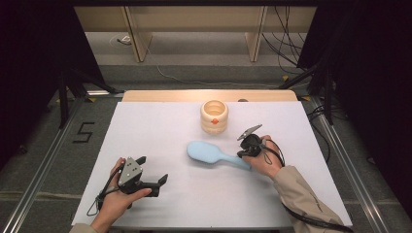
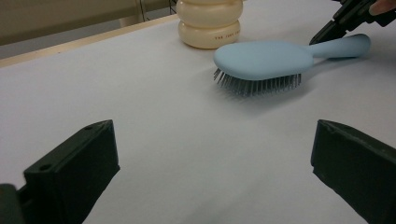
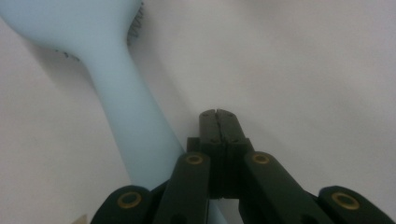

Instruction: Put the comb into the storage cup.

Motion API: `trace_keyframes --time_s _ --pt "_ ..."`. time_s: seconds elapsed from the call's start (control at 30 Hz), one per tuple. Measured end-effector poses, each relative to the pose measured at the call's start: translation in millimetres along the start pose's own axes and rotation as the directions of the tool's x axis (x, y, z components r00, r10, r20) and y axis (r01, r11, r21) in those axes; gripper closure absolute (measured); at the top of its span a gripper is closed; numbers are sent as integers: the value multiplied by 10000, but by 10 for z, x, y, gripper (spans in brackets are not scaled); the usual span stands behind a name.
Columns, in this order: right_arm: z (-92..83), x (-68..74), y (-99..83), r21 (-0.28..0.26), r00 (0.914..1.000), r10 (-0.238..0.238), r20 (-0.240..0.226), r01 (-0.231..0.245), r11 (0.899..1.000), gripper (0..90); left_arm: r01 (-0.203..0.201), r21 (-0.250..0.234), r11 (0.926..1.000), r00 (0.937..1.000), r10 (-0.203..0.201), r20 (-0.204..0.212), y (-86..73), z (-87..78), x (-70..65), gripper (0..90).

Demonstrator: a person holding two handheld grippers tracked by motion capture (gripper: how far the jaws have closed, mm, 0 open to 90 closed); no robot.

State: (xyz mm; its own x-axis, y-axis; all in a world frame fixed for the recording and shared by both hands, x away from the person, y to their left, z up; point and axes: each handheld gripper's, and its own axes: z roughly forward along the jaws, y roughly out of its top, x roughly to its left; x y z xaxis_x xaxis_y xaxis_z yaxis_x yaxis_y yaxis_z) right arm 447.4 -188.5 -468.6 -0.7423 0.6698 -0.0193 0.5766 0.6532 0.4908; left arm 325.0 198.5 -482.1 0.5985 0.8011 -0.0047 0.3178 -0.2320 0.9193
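Note:
A light blue hairbrush (image 1: 209, 153) lies bristles down in the middle of the white table (image 1: 155, 126), its handle pointing right. My right gripper (image 1: 242, 153) is over the handle's end. In the right gripper view its jaws (image 3: 218, 114) are pressed together with nothing between them, and the handle (image 3: 126, 107) runs beside and under them on the left. My left gripper (image 1: 153, 169) rests at the near left, open and holding nothing. In the left gripper view the wide-apart jaws (image 2: 215, 172) face the brush (image 2: 266, 58) from a distance, with the right gripper (image 2: 322, 35) at the handle.
A cream ribbed jar (image 1: 214, 116) stands just behind the brush (image 2: 210, 23). The table's wooden far edge (image 1: 209, 94) lies beyond it. Cables trail from both grippers off the near edge.

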Motion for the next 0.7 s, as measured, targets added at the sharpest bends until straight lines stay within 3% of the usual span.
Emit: trace_keyframes --time_s 0.5,0.7 --pt "-94 333 -44 990 9949 -842 -547 893 9911 900 7 26 10000 10000 -7 -28 -7 -1 7 3" --pt "-106 366 -57 989 9952 -725 -656 787 9920 900 8 19 10000 10000 -8 -22 -7 0 6 4"
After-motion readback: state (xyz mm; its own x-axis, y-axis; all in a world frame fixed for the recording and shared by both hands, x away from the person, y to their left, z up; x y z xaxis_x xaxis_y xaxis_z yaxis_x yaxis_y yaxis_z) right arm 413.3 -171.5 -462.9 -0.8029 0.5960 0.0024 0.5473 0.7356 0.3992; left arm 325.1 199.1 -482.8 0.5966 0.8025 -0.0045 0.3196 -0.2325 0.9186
